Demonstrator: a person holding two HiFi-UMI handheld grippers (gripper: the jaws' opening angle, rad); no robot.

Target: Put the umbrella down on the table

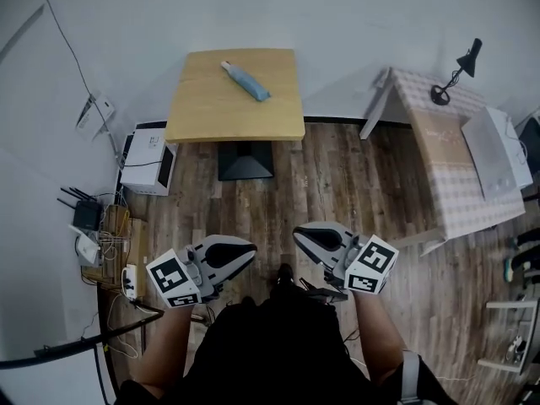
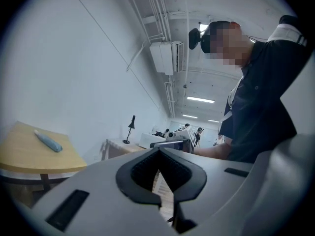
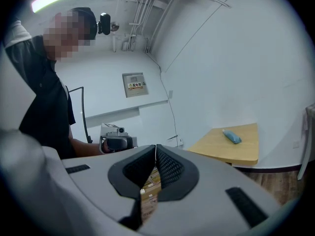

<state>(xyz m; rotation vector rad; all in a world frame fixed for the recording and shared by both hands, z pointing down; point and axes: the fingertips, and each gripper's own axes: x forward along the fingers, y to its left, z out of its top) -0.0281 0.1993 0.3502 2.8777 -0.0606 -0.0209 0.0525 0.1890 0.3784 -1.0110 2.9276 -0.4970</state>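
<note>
A folded blue umbrella (image 1: 245, 81) lies on the square wooden table (image 1: 202, 108) at the far side of the room, with no gripper touching it. My left gripper (image 1: 253, 247) and right gripper (image 1: 297, 233) are held close to my body, far from the table, with their tips pointing towards each other. Both are shut with nothing between the jaws. In the left gripper view the umbrella (image 2: 48, 141) rests on the table (image 2: 29, 159) at the left, beyond the shut left gripper (image 2: 158, 149). The right gripper view shows the umbrella (image 3: 231, 136) on the table (image 3: 236, 151) at the right, past the right gripper (image 3: 155, 146).
A second table with a checked cloth (image 1: 460, 175) stands at the right, bearing a black desk lamp (image 1: 456, 72) and a white device (image 1: 496, 152). A white printer (image 1: 145, 160), routers and cables (image 1: 101, 243) sit on the floor at the left. Wooden floor lies between me and the table.
</note>
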